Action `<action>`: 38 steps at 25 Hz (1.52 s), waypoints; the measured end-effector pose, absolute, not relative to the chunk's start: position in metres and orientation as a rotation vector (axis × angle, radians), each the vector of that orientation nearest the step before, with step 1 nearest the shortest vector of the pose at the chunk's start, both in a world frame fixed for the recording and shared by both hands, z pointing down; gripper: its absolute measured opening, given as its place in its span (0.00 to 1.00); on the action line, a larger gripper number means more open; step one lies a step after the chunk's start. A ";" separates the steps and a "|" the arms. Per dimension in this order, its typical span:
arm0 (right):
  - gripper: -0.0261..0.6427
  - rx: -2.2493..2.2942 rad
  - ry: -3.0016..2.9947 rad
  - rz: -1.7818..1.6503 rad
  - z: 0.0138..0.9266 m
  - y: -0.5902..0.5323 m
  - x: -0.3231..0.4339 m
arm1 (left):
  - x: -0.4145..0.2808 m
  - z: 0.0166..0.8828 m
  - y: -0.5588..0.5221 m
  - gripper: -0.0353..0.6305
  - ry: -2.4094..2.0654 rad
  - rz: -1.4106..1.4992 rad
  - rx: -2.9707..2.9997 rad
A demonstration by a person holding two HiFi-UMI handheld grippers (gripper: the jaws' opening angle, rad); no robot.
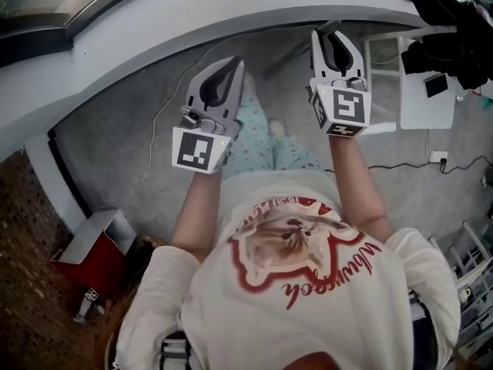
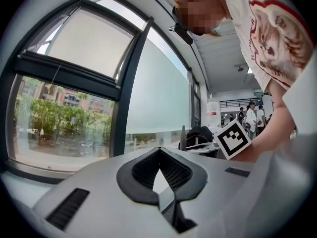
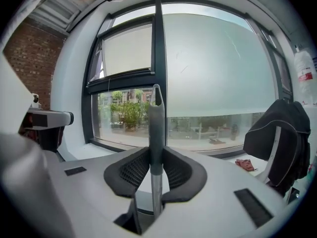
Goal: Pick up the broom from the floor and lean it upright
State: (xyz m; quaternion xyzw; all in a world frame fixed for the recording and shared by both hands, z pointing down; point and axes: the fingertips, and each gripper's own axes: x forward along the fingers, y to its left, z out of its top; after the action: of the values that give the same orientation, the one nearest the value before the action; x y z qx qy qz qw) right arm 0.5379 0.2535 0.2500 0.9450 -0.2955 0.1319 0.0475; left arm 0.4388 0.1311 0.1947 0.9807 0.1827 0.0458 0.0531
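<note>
Grey broom handle [image 3: 156, 118] clamped in my right gripper [image 3: 156, 155] — left gripper [image 2: 159, 155] closed, empty | lifted, not yet leaned | next: prop against wall [image 1: 139, 52]

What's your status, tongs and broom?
Left tongs shut, empty. Right tongs shut on broom handle. Window ahead.

Grey carpet [image 1: 115, 153] left open ahead, bounded by curved white windowsill [image 1: 192, 14], flanked by red box [image 1: 96, 257], white desk [image 1: 416, 110]

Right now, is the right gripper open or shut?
Shut on the broom handle: the right gripper presses against both sides of it.
</note>
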 end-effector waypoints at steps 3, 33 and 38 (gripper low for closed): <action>0.18 2.898 -0.850 0.421 0.257 0.249 0.560 | 0.470 0.201 0.128 0.08 0.637 0.152 2.960; 0.19 2.950 -0.658 0.607 0.310 0.217 0.715 | 0.638 0.241 0.088 0.08 0.818 0.282 2.821; 0.19 2.956 -0.693 0.601 0.313 0.219 0.723 | 0.637 0.247 0.090 0.08 0.773 0.284 2.823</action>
State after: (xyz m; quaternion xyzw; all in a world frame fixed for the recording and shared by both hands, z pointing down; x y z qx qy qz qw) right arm 0.7225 0.2185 0.3127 0.9549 -0.2237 0.1940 0.0233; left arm 0.6373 0.0898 0.2474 0.9551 0.2617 0.0959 0.1004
